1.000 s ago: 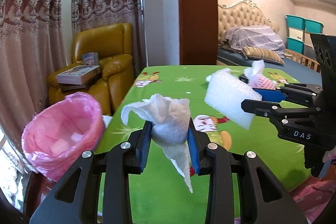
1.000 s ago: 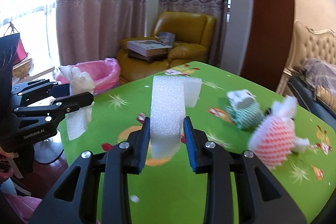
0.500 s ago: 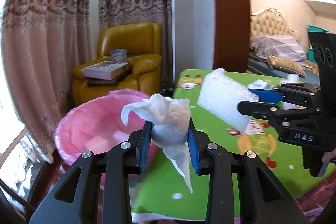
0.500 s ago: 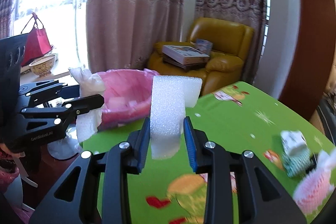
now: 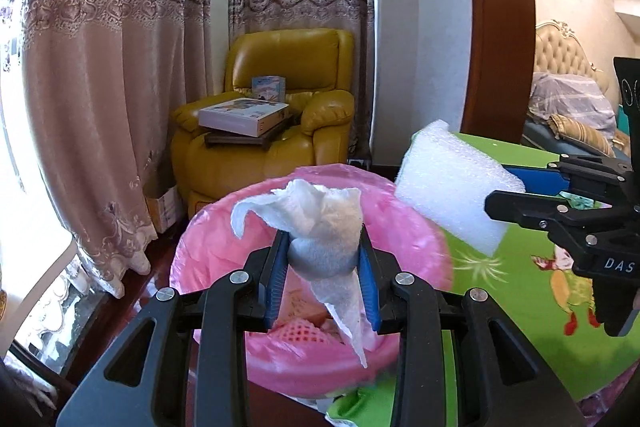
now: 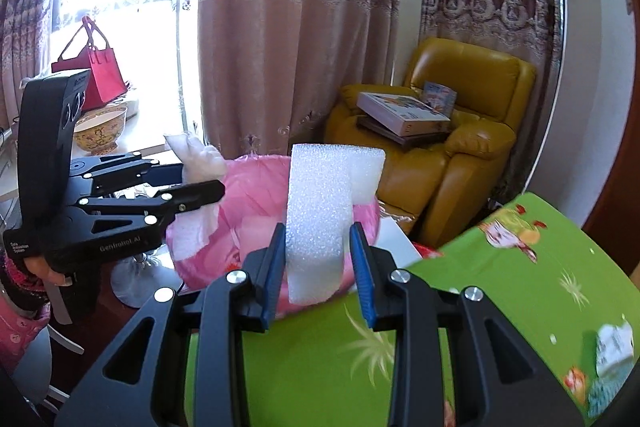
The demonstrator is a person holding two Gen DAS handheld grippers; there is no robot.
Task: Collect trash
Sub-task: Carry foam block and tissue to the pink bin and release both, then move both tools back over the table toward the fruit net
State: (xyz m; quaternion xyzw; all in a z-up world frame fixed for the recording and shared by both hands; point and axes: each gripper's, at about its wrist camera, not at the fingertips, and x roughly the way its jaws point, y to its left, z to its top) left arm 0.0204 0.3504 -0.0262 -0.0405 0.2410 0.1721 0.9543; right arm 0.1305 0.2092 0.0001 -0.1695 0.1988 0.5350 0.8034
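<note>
My left gripper point(image 5: 322, 251) is shut on a crumpled white tissue point(image 5: 316, 211), which hangs over the open pink-lined bin point(image 5: 208, 251) beside the table's left end. My right gripper point(image 6: 318, 247) is shut on a white foam block point(image 6: 316, 203), held upright at the bin's point(image 6: 256, 195) near rim, above the edge of the green tablecloth point(image 6: 500, 287). Each wrist view shows the other tool: the foam block point(image 5: 452, 187) at right, the tissue point(image 6: 196, 155) and left gripper point(image 6: 200, 183) at left. Some trash lies inside the bin.
Behind the bin stands a yellow armchair point(image 5: 288, 107) with boxes point(image 5: 244, 117) stacked on it, and curtains point(image 5: 100, 67) hang to the left. A red bag point(image 6: 100, 71) and a bowl point(image 6: 100, 131) sit by the window. A netted item point(image 6: 612, 347) lies on the table.
Both grippers swung left, off the green table toward the pink bin, still holding the tissue and the foam block. The bin now lies right beneath and ahead of them.
</note>
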